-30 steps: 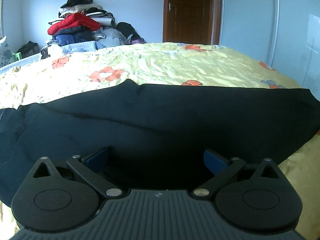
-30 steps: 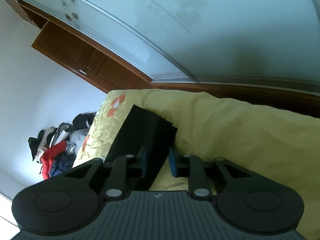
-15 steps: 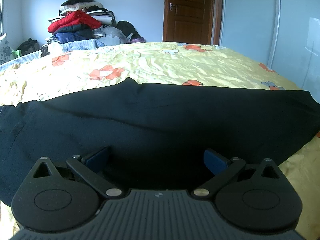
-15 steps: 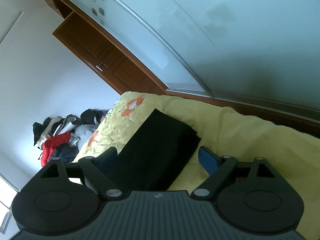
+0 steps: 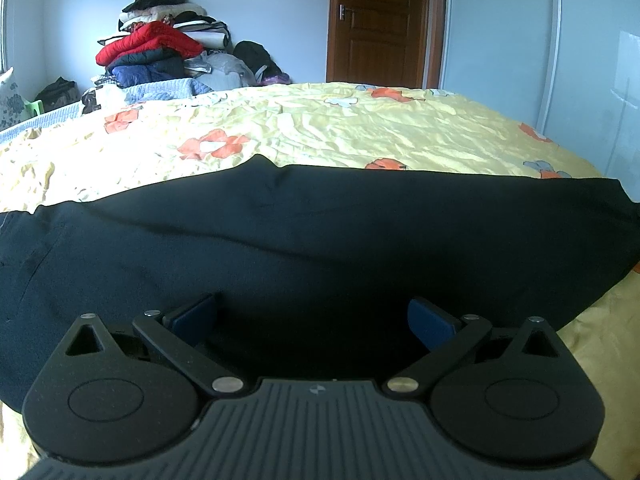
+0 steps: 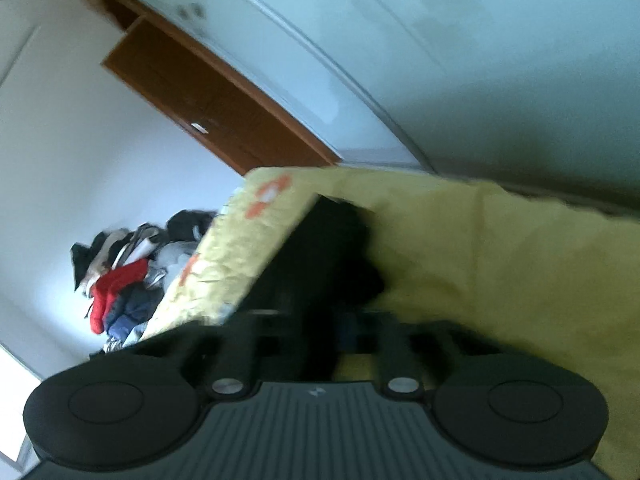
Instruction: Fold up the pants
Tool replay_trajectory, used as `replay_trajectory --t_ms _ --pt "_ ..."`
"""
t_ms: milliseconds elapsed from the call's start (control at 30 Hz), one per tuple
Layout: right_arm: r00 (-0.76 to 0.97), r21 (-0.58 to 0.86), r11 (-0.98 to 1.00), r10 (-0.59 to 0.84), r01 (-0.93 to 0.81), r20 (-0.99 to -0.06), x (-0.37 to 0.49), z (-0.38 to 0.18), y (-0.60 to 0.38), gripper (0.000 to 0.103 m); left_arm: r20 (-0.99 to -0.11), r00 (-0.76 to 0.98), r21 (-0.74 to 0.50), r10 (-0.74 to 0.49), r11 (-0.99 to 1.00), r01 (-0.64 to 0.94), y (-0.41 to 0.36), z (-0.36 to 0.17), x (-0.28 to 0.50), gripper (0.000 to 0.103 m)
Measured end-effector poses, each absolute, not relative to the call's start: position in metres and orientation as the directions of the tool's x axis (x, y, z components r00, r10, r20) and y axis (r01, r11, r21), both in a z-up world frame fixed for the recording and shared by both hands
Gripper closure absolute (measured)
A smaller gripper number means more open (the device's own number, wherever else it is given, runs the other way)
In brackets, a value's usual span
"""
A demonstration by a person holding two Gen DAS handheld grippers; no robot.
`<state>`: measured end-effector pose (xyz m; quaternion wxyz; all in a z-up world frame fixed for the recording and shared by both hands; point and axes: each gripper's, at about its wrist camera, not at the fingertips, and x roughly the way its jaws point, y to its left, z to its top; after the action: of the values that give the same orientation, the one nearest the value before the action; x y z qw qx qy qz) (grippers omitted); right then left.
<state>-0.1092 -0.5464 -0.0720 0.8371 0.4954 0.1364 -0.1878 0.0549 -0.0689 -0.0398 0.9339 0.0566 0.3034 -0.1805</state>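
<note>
Yellow floral bedsheet (image 5: 360, 132) covers the bed and carries everything. The long black fabric pants (image 5: 320, 240) lie flat across its near edge, left to right, legs apparently stacked one on the other, so I judge the next fold is lengthwise, far end over to the waist.

My left gripper (image 5: 312, 316) hangs low over the middle of the pants, jaws wide apart, nothing between the blue pads (image 5: 192, 316), holding nothing. I read it as parked there to pin or grab the midline.

My right gripper (image 6: 316, 328) sits at the hem end of the pants (image 6: 320, 248), jaws drawn fully together with black cloth running in between them; it looks clamped on the hem. That view is motion-blurred, so exact pad contact is unclear.

Left view gives the full spread and the piled clothes (image 5: 160, 52) in the far corner. Only the right view shows the hem grip and the wooden cabinet (image 6: 208, 108).
</note>
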Motion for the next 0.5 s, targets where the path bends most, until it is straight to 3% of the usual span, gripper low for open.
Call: replay_trajectory --t_ms 133,233,400,500 --pt "0.913 0.779 0.477 -0.179 0.406 -0.366 -0.109 -0.062 -0.540 0.096 -0.567 0.766 -0.031 -0.303 0.937 0.348 -0.062 -0.037 0.053 0.001" --pt "0.955 0.800 0.525 -0.109 0.290 -0.275 -0.097 -0.039 -0.526 0.096 -0.521 0.809 -0.076 -0.274 0.958 0.275 -0.047 -0.032 0.051 0.001" --pt "0.975 0.772 0.633 0.137 0.048 -0.174 -0.047 0.002 -0.465 0.096 -0.467 0.865 -0.126 -0.183 0.982 0.140 -0.020 -0.026 0.049 0.001" --pt "0.941 0.770 0.633 0.304 -0.080 -0.152 -0.013 0.007 -0.416 0.095 -0.479 0.867 -0.174 -0.138 0.983 0.060 -0.006 -0.027 0.052 0.001"
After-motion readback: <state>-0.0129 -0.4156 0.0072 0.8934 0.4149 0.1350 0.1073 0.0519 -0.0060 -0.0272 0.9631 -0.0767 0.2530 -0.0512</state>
